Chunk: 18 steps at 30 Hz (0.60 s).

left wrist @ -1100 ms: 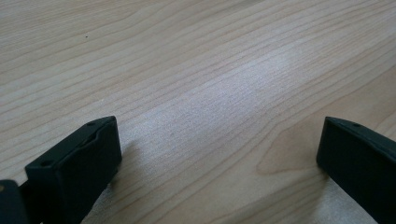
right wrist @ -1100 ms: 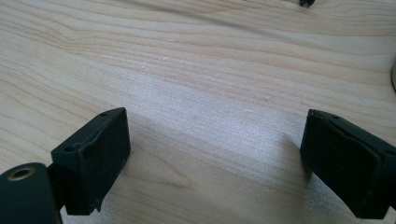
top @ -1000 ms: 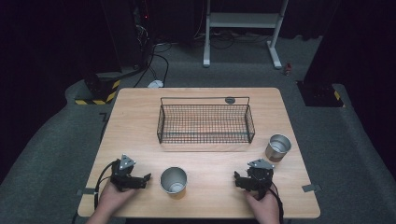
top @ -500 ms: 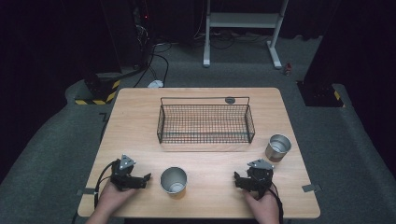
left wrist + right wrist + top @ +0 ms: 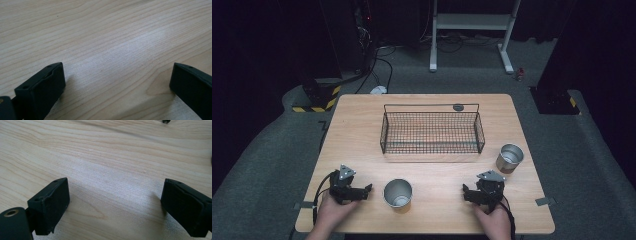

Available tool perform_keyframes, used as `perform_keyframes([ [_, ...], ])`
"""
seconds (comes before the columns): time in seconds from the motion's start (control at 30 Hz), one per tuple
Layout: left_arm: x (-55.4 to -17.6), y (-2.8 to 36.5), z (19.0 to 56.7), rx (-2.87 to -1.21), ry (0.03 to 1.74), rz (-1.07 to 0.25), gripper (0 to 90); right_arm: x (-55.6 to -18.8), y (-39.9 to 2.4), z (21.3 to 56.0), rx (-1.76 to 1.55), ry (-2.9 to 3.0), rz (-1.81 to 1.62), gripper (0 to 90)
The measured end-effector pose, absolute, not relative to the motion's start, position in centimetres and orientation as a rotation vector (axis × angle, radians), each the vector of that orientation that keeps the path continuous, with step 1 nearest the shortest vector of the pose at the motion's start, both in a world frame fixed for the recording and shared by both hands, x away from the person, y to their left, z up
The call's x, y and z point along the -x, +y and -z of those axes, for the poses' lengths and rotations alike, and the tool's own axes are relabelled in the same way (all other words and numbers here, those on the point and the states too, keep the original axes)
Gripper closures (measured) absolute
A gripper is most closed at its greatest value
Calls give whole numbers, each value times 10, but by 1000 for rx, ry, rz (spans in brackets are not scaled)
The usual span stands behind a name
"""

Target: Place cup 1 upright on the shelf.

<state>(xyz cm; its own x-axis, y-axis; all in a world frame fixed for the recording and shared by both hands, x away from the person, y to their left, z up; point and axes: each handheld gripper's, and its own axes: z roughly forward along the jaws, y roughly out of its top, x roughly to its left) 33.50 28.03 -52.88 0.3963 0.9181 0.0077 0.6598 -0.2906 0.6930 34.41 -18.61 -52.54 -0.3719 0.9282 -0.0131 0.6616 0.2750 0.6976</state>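
Note:
A black wire basket [image 5: 432,132] stands on the far middle of the wooden table [image 5: 362,125]. One metal cup [image 5: 398,193] stands upright near the front middle, a second metal cup [image 5: 510,158] at the right, beside the basket's right end. My left gripper [image 5: 368,189] rests on the table left of the near cup, jaws pointing right, open over bare wood [image 5: 112,62]. My right gripper [image 5: 465,192] rests at the front right, jaws pointing left, open with nothing between its fingers [image 5: 50,202].
A small dark round disc [image 5: 458,107] lies behind the basket near the table's far edge. Grey tape tabs [image 5: 545,201] stick at the front corners. Beyond the table are a white stand [image 5: 472,30], cables and a black-yellow striped block [image 5: 314,102] on grey carpet.

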Motion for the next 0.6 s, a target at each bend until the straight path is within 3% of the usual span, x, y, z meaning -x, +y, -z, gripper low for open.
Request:
perform_keyframes([
  [0.2,-335,280,523,-2069,1371,-548,87,-344,-186,525,-1434,2130,-855,85],
  [0.6,-327,279,509,-2014,1242,-526,57,-344,-186,525,-1434,2130,-855,85],
])
